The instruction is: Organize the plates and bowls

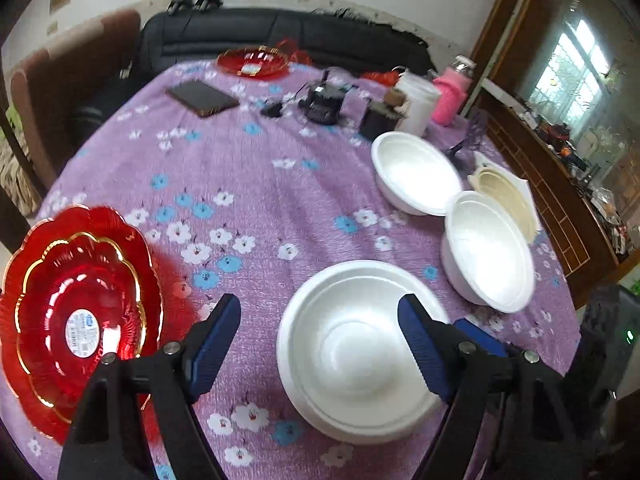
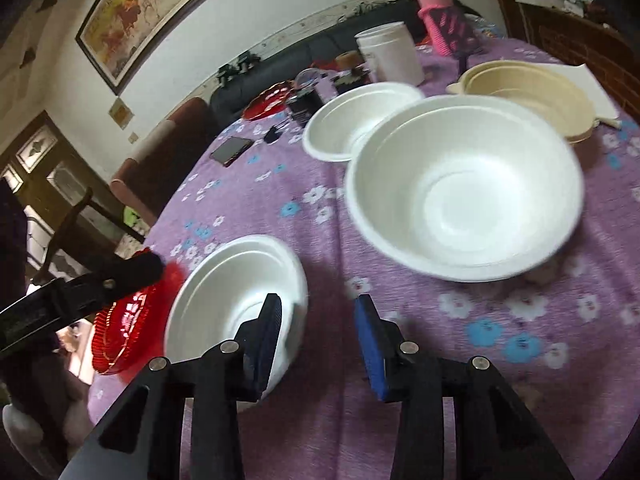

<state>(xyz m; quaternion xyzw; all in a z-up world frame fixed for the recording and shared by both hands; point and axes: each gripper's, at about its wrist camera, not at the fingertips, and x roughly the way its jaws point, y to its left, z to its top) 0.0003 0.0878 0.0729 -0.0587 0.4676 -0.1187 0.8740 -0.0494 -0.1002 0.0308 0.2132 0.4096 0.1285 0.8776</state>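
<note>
Three white foam bowls stand on the purple flowered tablecloth. The nearest white bowl [image 1: 356,348] [image 2: 236,300] sits between my open left gripper's [image 1: 320,344] fingers, below them. A second white bowl [image 1: 488,248] [image 2: 464,188] and a third white bowl [image 1: 416,172] [image 2: 360,120] lie further right, with a beige bowl [image 1: 508,196] [image 2: 532,92] behind. A stack of red plates [image 1: 76,316] [image 2: 124,324] lies at the left. My right gripper [image 2: 320,344] is open and empty, its left finger over the nearest bowl's rim. The left gripper's arm [image 2: 80,292] shows in the right wrist view.
Another red plate [image 1: 254,62] sits at the far edge. A phone [image 1: 202,98], black gadgets [image 1: 320,100], a white tub [image 1: 416,106] and a pink bottle [image 1: 452,94] stand at the back. A sofa and chairs surround the table; a cabinet is at right.
</note>
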